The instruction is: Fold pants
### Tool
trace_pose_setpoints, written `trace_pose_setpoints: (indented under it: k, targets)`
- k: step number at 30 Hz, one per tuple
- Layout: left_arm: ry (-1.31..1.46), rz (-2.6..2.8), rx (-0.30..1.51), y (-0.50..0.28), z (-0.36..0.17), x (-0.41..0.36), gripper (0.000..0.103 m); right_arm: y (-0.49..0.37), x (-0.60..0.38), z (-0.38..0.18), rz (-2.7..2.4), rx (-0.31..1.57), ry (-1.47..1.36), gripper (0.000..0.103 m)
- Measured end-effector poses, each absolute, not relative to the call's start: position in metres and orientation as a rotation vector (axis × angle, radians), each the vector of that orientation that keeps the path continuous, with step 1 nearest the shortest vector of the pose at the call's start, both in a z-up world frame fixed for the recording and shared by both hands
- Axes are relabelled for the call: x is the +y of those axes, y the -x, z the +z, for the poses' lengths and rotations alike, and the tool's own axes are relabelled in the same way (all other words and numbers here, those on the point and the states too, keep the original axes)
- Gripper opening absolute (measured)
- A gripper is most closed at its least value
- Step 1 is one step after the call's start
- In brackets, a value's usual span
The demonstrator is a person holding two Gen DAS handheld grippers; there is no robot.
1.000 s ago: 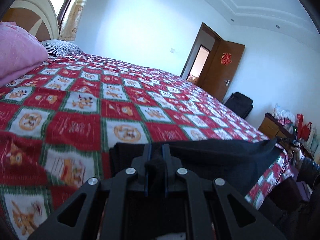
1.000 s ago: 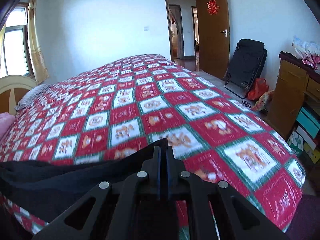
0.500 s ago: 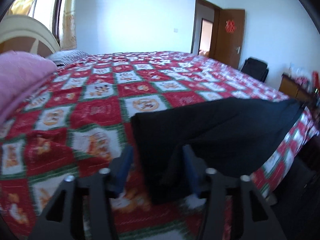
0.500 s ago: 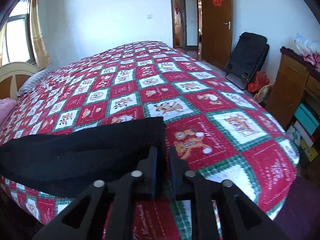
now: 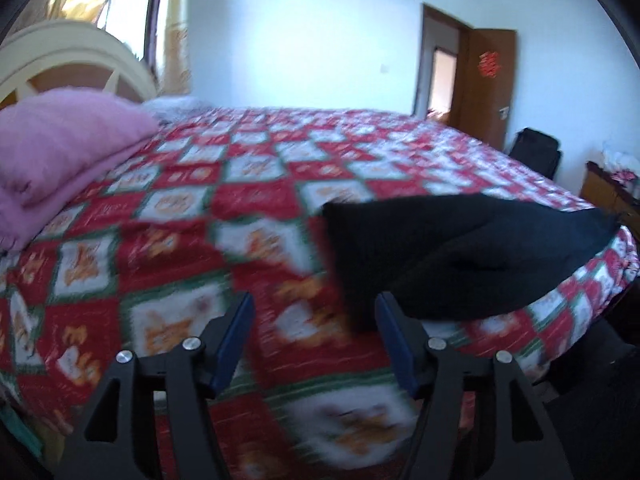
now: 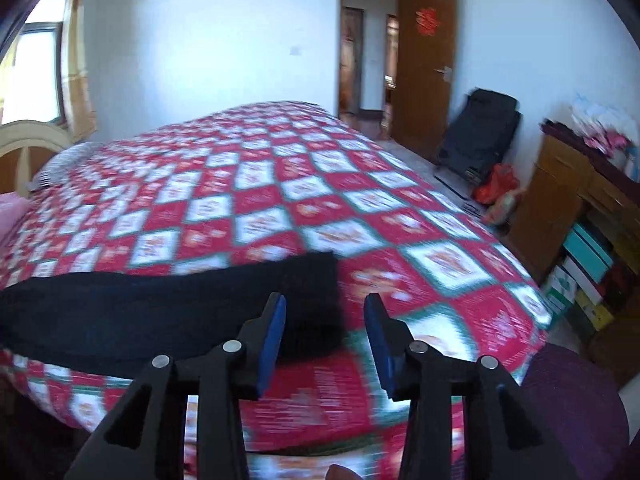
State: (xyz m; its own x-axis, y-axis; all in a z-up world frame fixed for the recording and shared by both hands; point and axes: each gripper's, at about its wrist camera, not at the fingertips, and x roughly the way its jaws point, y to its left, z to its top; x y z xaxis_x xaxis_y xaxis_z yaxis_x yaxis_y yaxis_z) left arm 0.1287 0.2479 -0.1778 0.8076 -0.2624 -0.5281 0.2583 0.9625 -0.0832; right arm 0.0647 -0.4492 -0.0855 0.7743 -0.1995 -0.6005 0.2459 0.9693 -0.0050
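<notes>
step: between folds, judged | pants [image 5: 460,256]: black, lying flat along the near edge of the bedspread [image 5: 248,200] | left gripper [image 5: 314,332]: jaws wide, empty, beside the left end | right gripper [image 6: 324,332]: jaws wide, empty, near the right end | next: likely regrip an end and carry it across

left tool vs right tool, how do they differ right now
The left tool is spread wider than the right tool. The left sits beside one end of the black pants, mostly over bare quilt; the right has the other end's corner between its pads. Both are open, gripping nothing.
</notes>
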Motion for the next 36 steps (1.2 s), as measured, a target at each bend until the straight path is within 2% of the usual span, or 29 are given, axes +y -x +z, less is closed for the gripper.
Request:
trace_pose_setpoints:
  k: [6,7,13,15,21,23,28,29,30,32,34,36]
  targets:
    - [-0.082,-0.355,0.553,-0.139,-0.169,0.201,0.066,-0.115,-0.301,-0.087,0.092,0.675,0.076,0.043]
    - [-0.110,-0.353,0.568,-0.143,-0.173,0.195,0.063,-0.121,-0.283,-0.093,0.132,0.683,0.088,0.043]
    - [-0.209,-0.328,0.615,-0.151,-0.186,0.185,0.052,-0.161,-0.144,-0.152,0.427,0.800,0.181,0.043]
    - [-0.230,-0.325,0.623,-0.150,-0.189,0.185,0.052,-0.166,-0.113,-0.171,0.476,0.817,0.243,0.043]
    - [-0.216,-0.311,0.634,-0.154,-0.193,0.192,0.052,-0.183,-0.073,-0.205,0.489,0.854,0.334,0.043]
    - [-0.206,-0.313,0.639,-0.157,-0.193,0.193,0.044,-0.182,-0.072,-0.209,0.489,0.857,0.358,0.043]
    - [-0.187,-0.322,0.635,-0.161,-0.188,0.194,0.042,-0.180,-0.073,-0.210,0.487,0.838,0.376,0.041]
    - [-0.184,-0.324,0.637,-0.161,-0.187,0.195,0.042,-0.182,-0.074,-0.209,0.487,0.839,0.374,0.036]
    - [-0.177,-0.328,0.638,-0.161,-0.185,0.196,0.042,-0.183,-0.075,-0.208,0.490,0.840,0.368,0.026]
    - [-0.165,-0.341,0.625,-0.159,-0.180,0.198,0.042,-0.184,-0.076,-0.206,0.499,0.845,0.359,0.017]
    - [-0.166,-0.344,0.620,-0.159,-0.177,0.199,0.042,-0.183,-0.074,-0.206,0.503,0.847,0.371,0.012]
    - [-0.191,-0.359,0.628,-0.160,-0.177,0.198,0.025,-0.182,-0.072,-0.205,0.507,0.841,0.389,0.005]
